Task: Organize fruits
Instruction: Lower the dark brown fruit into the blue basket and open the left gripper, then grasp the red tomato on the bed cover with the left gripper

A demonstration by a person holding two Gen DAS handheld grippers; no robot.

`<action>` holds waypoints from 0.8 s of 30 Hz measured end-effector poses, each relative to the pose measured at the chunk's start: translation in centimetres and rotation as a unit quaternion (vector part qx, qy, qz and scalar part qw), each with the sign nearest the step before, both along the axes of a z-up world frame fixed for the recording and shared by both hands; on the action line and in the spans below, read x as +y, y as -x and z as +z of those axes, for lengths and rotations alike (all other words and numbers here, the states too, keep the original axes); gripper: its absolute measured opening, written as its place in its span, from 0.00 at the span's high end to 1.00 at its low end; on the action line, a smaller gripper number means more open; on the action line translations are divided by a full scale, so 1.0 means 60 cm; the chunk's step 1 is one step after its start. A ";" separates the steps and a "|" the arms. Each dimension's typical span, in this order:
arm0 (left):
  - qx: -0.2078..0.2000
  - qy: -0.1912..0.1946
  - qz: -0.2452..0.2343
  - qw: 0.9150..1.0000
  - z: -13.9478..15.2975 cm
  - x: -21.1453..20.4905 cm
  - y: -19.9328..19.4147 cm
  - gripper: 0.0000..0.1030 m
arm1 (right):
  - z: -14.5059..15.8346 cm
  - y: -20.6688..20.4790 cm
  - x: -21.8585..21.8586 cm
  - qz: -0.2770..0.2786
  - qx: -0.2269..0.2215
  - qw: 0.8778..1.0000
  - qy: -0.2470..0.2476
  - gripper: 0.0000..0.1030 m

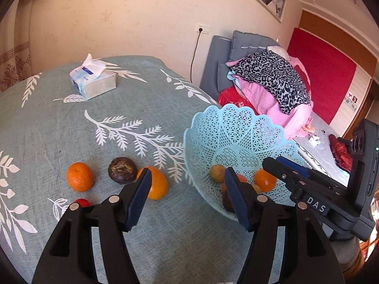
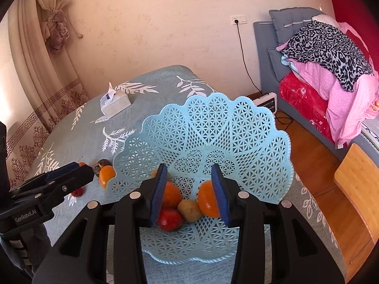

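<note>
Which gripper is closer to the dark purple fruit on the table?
Left. The left gripper hangs open just beside the dark purple fruit; the right gripper is over the blue basket, farther away.

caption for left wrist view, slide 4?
Open left gripper hovers empty between the loose fruit, two oranges and a dark passion fruit, and the blue basket.

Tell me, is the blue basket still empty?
No, the blue basket already holds fruit: oranges, a red fruit and a tan fruit lie in its bottom.
</note>
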State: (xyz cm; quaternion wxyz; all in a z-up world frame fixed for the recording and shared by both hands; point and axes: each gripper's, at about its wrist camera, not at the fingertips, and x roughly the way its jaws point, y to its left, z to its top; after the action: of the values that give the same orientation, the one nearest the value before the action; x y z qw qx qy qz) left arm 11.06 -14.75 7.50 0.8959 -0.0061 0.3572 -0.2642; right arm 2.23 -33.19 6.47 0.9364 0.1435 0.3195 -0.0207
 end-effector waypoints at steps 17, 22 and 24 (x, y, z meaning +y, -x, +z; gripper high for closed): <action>0.023 -0.047 0.115 0.992 -0.041 0.129 -0.019 0.38 | -0.003 -0.021 0.124 0.081 0.009 0.997 0.015 0.53; 0.042 -0.049 0.133 0.989 -0.059 0.149 -0.029 0.38 | 0.003 -0.019 0.152 0.098 0.003 0.995 0.023 0.52; 0.047 -0.049 0.134 0.989 -0.064 0.151 -0.032 0.38 | 0.006 -0.017 0.161 0.103 -0.002 0.994 0.027 0.52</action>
State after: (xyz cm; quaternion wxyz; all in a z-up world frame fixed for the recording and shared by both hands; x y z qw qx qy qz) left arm 12.98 -5.70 3.68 0.9048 -0.0224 0.4071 -0.1230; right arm 3.28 -23.52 6.86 0.9378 0.0843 0.3300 0.0672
